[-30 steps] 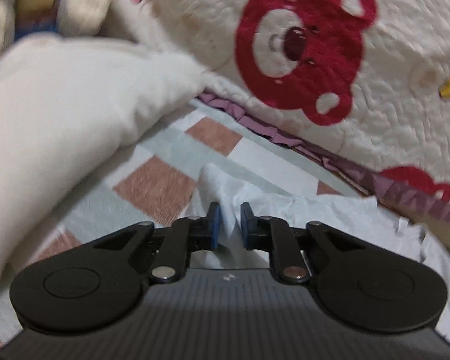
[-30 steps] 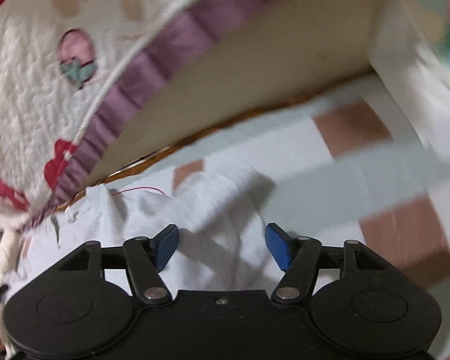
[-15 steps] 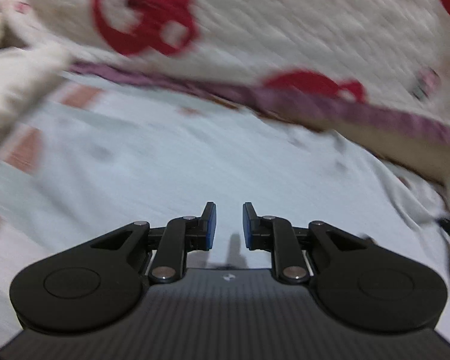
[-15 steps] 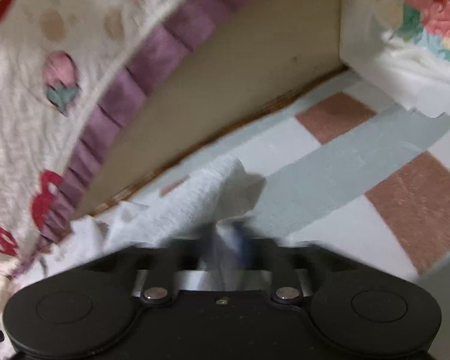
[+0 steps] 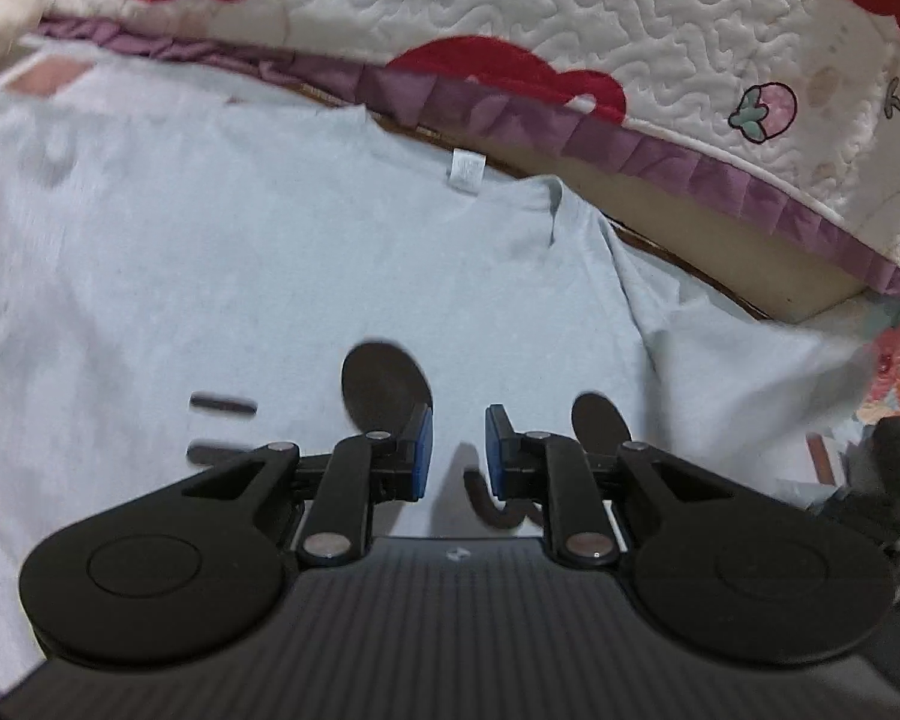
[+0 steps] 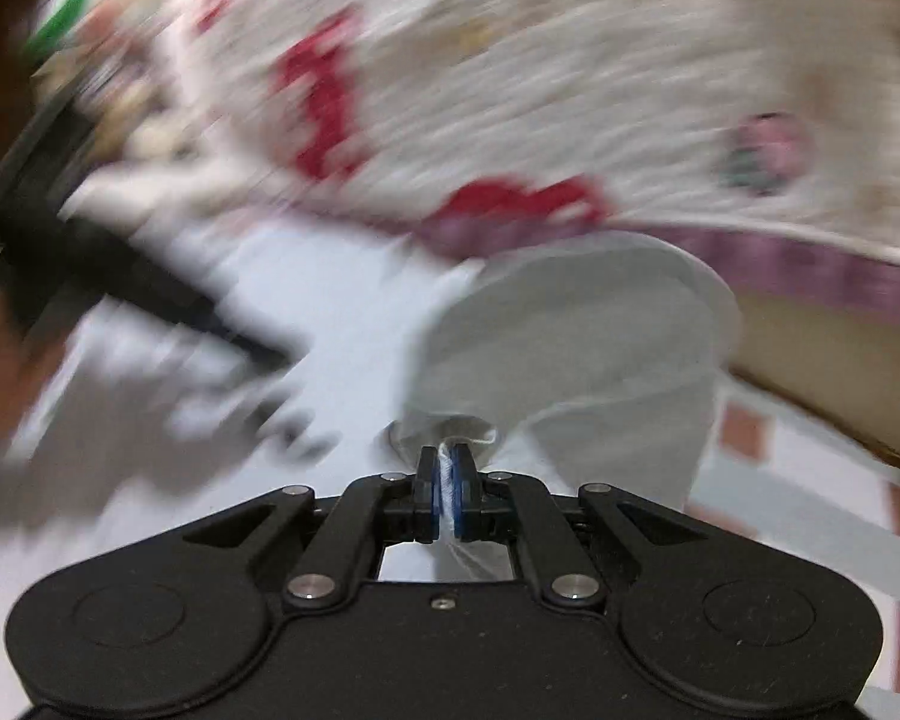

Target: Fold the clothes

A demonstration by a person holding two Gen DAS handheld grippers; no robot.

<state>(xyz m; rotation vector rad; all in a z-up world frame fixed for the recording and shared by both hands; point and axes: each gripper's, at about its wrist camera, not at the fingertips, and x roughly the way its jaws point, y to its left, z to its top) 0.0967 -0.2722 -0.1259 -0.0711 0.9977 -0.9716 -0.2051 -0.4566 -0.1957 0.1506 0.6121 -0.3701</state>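
A pale grey T-shirt (image 5: 258, 276) lies spread flat on the bed, its collar and white neck label (image 5: 465, 171) towards the quilt. My left gripper (image 5: 455, 450) hovers over the shirt's chest, slightly open, nothing between its blue pads. In the right wrist view, my right gripper (image 6: 447, 489) is shut on a bunched piece of the shirt's sleeve (image 6: 576, 348), which rises in a loop ahead of it. That view is heavily motion-blurred. The left gripper's dark body (image 6: 126, 276) shows blurred at the left there.
A white quilt with red bear prints (image 5: 570, 12) and a purple frill (image 5: 660, 150) runs along the far side. The checked bedsheet (image 6: 810, 468) shows at the right. A floral cushion (image 5: 894, 360) lies at the right edge.
My right gripper closed on the sleeve and swung it leftward over the shirt. My left gripper moved from the shirt's left edge to above its chest, staying slightly open.
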